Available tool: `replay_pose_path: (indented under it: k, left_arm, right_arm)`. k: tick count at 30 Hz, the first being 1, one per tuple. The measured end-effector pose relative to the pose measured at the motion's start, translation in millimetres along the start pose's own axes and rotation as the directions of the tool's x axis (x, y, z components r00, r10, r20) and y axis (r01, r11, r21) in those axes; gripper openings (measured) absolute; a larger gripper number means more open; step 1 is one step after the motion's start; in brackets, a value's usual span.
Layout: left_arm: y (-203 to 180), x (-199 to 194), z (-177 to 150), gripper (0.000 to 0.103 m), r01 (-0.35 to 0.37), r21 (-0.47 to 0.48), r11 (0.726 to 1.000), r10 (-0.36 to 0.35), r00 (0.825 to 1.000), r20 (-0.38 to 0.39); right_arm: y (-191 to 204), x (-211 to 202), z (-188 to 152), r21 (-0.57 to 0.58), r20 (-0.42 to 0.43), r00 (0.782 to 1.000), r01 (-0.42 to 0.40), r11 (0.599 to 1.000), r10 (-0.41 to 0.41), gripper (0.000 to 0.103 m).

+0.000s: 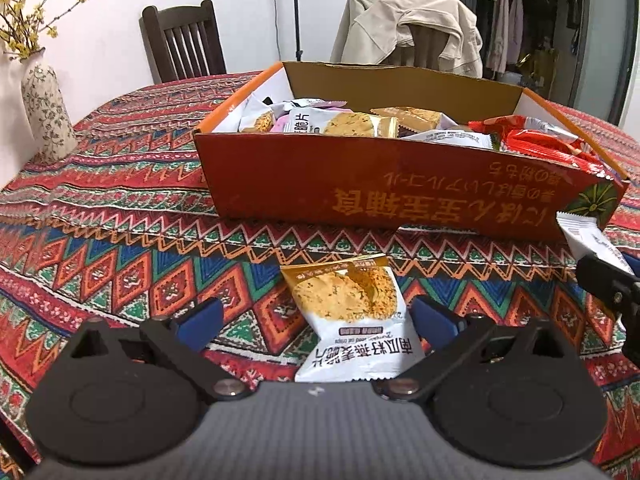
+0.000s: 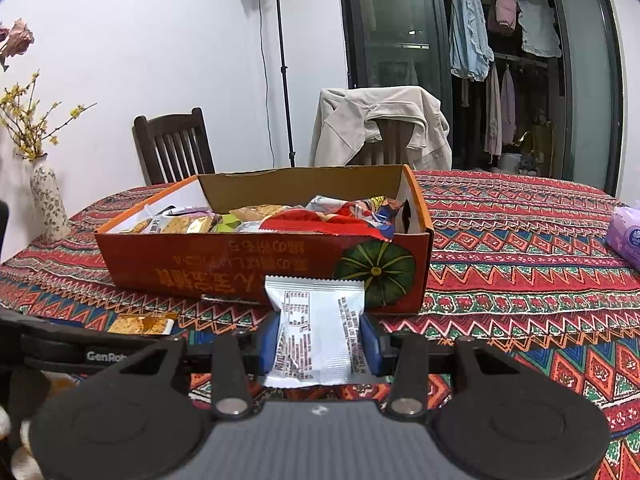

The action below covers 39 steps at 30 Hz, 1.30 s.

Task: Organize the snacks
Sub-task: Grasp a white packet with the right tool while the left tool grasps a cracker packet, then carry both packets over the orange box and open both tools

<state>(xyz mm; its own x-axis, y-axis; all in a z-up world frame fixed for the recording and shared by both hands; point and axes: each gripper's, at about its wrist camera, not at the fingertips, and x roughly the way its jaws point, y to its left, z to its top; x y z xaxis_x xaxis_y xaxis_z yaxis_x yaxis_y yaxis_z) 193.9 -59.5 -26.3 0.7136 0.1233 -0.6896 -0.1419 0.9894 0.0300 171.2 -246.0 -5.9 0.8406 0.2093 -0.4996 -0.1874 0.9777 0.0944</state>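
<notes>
From the left wrist view, the left gripper (image 1: 316,322) is holding its blue fingers (image 1: 202,320) spread wide, with nothing clamped between them. A gold-and-white oat crisp packet (image 1: 354,322) is lying flat on the patterned tablecloth (image 1: 120,220) between the fingers, and whether the right-hand pad is touching it is unclear. Beyond it, toward the far edge of the table, the red snack box (image 1: 400,188) is sitting with assorted packets filling it. At the right edge of this view, the right gripper (image 1: 608,268) is carrying a white sachet (image 1: 586,236) in front of the box's near right corner.

From the right wrist view, the right gripper (image 2: 319,338) is squeezing its blue pads against both sides of the white sachet (image 2: 316,332), which is standing upright in front of the snack box's (image 2: 240,264) near wall, beside the printed pumpkin. The oat crisp packet (image 2: 140,324) is showing lower left on the tablecloth (image 2: 520,260). A purple tissue pack (image 2: 626,236) is resting near the table's right edge.
</notes>
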Motion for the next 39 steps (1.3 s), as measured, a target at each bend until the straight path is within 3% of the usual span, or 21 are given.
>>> replay_pose_path:
  k: [2, 4, 5, 10, 23, 33, 39]
  left_arm:
    - [1.2, -2.6, -0.1, 0.087, 0.021, -0.002, 1.0, -0.021, 1.0, 0.006]
    - [1.4, -5.6, -0.7, 0.069, 0.036, 0.008, 0.999, -0.036, 0.999, 0.022]
    - [1.1, -7.6, -1.0, 0.054, 0.045, 0.02, 0.999, -0.046, 0.999, 0.03]
    - [4.1, -13.3, -4.7, 0.044, 0.076, 0.045, 0.996, -0.078, 0.996, 0.047]
    - [25.1, -40.6, -1.6, 0.043, 0.119, 0.046, 0.992, -0.124, 0.985, 0.12]
    - [30.2, -81.9, 44.7, 0.043, 0.144, 0.075, 0.987, -0.16, 0.94, 0.3]
    - [25.1, -79.6, 84.8, 0.043, 0.155, 0.068, 0.986, -0.169, 0.914, 0.368]
  right_arm:
    - [0.3, 0.9, 0.0, 0.0, -0.004, 1.0, 0.003, 1.0, -0.003, 0.042]
    - [0.5, 1.0, -0.2, -0.001, -0.004, 1.0, 0.002, 1.0, -0.002, 0.042]
    - [0.7, 0.5, -0.1, -0.002, -0.001, 1.0, -0.002, 1.0, 0.002, 0.042]
    - [3.2, -2.5, -0.6, -0.018, 0.014, 1.0, -0.019, 1.0, 0.019, 0.042]
    - [13.6, -20.7, 4.4, -0.064, 0.111, 0.992, -0.052, 0.997, 0.059, 0.042]
    - [24.5, -45.0, 45.4, -0.083, 0.218, 0.971, -0.079, 0.993, 0.095, 0.042]
    - [32.7, -32.9, 82.7, -0.077, 0.243, 0.966, -0.066, 0.995, 0.083, 0.042]
